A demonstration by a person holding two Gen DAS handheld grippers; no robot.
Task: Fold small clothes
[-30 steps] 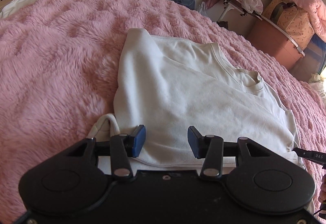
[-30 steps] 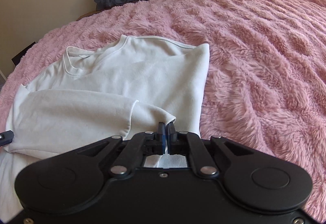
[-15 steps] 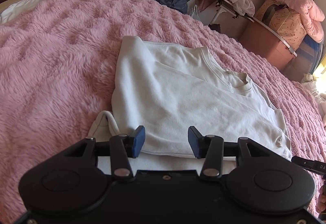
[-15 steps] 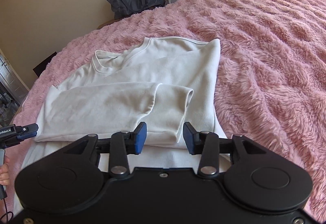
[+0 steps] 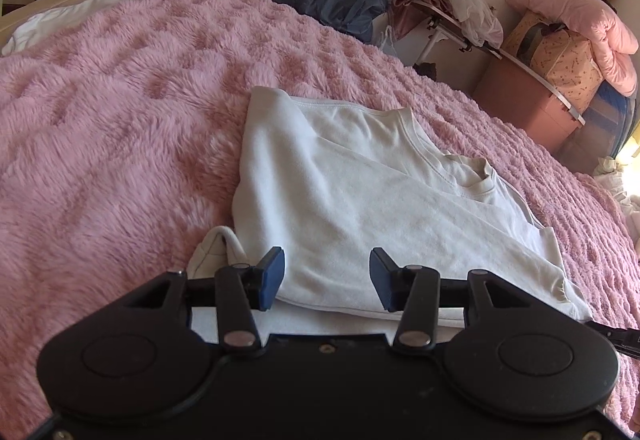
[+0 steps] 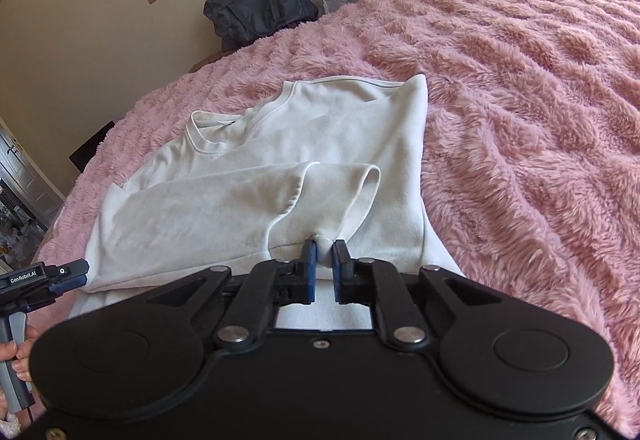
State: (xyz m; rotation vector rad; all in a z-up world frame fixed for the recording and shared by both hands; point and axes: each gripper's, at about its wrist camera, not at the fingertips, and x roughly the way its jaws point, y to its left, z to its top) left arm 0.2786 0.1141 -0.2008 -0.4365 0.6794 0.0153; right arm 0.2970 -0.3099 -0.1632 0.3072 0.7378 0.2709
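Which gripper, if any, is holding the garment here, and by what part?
The right gripper pinches the white cotton shirt by a sleeve cuff fold; the left gripper is open, holding nothing.

Each hand-held gripper is a matte black plastic body with two round lobes bearing raised discs, linked by black arms pinned with silver rivets and small screws along the edge. The left hand-held gripper (image 5: pixel 327 279) and the right hand-held gripper (image 6: pixel 324 266) both carry blue fingers (image 5: pixel 271 278). A side piece reads "GenRobot.AI", above a grey handle with a thin cable.
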